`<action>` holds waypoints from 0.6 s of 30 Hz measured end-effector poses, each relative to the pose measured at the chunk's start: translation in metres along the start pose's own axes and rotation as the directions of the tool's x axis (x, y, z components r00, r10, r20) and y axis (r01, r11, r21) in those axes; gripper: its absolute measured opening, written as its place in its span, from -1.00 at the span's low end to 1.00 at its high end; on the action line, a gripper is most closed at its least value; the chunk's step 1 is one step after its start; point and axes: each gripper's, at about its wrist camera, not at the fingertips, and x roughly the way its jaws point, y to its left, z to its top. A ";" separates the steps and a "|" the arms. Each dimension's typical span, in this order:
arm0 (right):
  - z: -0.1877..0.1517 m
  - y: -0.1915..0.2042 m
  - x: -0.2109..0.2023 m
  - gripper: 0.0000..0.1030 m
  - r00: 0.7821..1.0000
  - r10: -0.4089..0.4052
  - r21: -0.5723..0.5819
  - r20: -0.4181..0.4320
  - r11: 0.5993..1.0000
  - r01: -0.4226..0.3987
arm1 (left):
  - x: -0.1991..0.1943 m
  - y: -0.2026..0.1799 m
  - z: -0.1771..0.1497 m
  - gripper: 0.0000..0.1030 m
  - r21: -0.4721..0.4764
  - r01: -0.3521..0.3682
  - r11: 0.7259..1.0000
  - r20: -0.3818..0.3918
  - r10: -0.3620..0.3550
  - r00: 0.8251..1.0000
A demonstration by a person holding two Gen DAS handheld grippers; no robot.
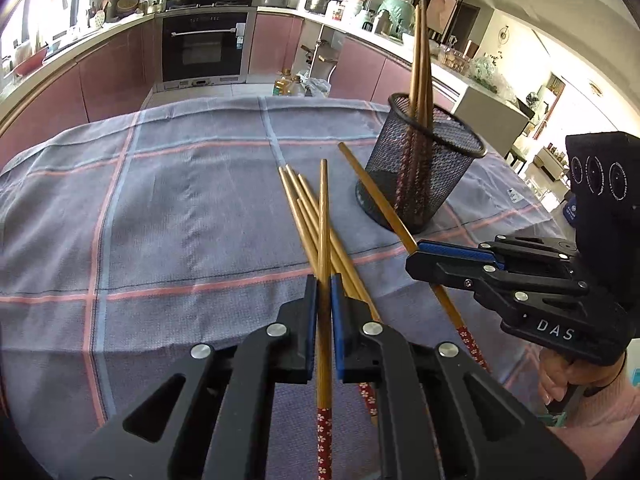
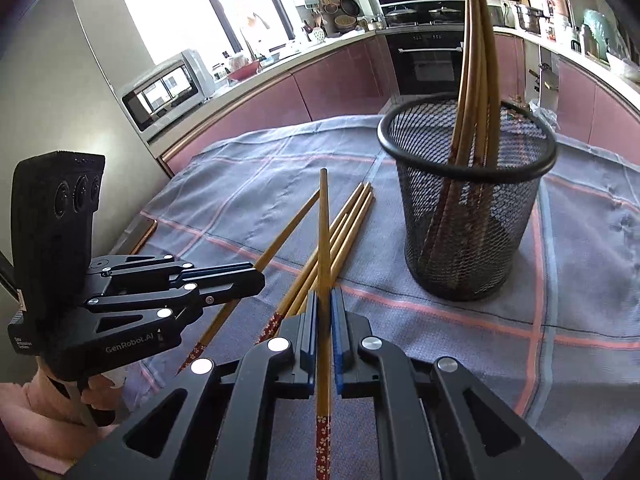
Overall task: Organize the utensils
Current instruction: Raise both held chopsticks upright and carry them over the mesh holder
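Note:
My left gripper [image 1: 325, 280] is shut on a bamboo chopstick [image 1: 323, 184] with a red flowered handle, held above the checked cloth [image 1: 180, 200]. My right gripper [image 2: 324, 292] is shut on a second such chopstick [image 2: 323, 208]. Each gripper also shows side-on in the other's view: the right gripper [image 1: 416, 258] pinches its chopstick [image 1: 372, 188], and the left gripper [image 2: 258, 276] pinches its chopstick [image 2: 288, 228]. Several loose chopsticks [image 1: 304, 208] [image 2: 352, 216] lie fanned on the cloth between them. A black mesh cup [image 1: 424, 176] [image 2: 468, 220] stands upright beyond, holding several chopsticks [image 1: 422, 60] [image 2: 476, 60].
The cloth [image 2: 240, 184] covers a table whose far edge faces pink kitchen cabinets and a built-in oven [image 1: 204, 48]. A microwave [image 2: 160, 92] sits on the counter at the left. A person's hand in a pink sleeve [image 1: 580, 392] grips the right tool.

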 end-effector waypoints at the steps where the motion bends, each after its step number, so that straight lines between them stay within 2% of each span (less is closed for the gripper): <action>1: 0.002 -0.001 -0.007 -0.89 1.000 0.003 0.000 0.017 1.000 -0.003 | -0.006 -0.002 0.003 -0.85 0.005 0.014 1.000 0.014 -0.014 1.000; 10: 0.018 -0.010 -0.058 -0.89 0.987 -0.001 0.016 0.160 1.000 -0.002 | -0.054 -0.018 0.025 -0.86 0.042 0.131 0.990 0.121 -0.135 0.983; 18: 0.034 -0.017 -0.084 -0.89 0.970 -0.001 0.004 0.241 1.000 0.000 | -0.081 -0.027 0.041 -0.86 0.063 0.178 0.982 0.190 -0.187 0.964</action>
